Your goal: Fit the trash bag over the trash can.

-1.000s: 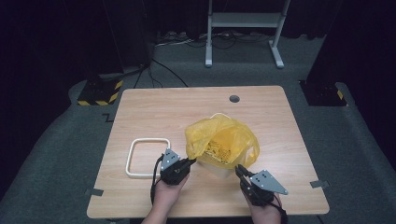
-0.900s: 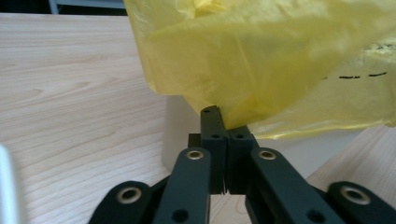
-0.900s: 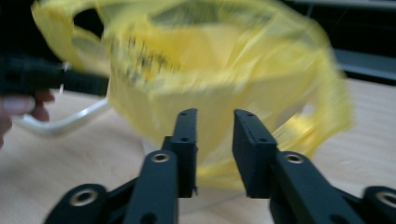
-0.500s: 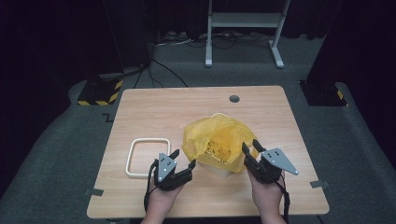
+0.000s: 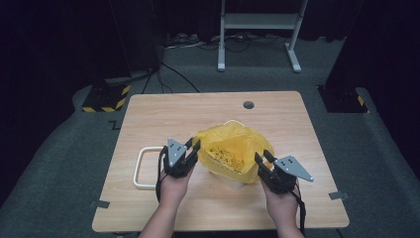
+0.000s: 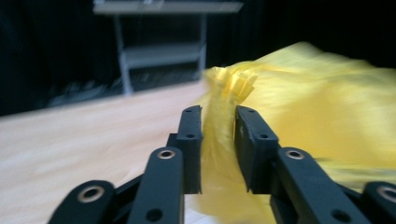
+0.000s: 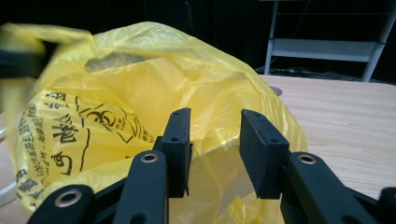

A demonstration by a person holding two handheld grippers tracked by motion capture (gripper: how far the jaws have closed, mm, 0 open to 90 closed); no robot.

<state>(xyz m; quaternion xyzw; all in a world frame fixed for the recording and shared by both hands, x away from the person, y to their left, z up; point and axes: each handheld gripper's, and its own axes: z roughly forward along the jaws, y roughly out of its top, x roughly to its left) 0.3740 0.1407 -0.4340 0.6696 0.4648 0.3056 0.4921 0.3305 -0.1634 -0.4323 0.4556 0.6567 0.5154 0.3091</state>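
A yellow plastic bag [image 5: 230, 151] with black print stands on the wooden table [image 5: 198, 109], its mouth spread open. My left gripper [image 5: 194, 145] is at the bag's left rim. In the left gripper view its jaws [image 6: 218, 112] have just been closing and now pinch a bunched strip of the bag [image 6: 317, 93]. My right gripper [image 5: 262, 156] is at the bag's right rim. Its jaws [image 7: 215, 116] have just been closing a little, and thin bag film [image 7: 140, 84] lies loosely in the gap between the pads.
A white rectangular frame [image 5: 137, 171] lies flat on the table left of my left hand. A round hole [image 5: 248, 105] sits near the table's far edge. Beyond the table stand a metal rack [image 5: 257, 22], cables and a striped block [image 5: 104, 96] on the floor.
Both grippers have risen and spread to the bag's two sides. The left jaws opened wide, then closed on the bag's left rim. The bag's mouth now stands wider.
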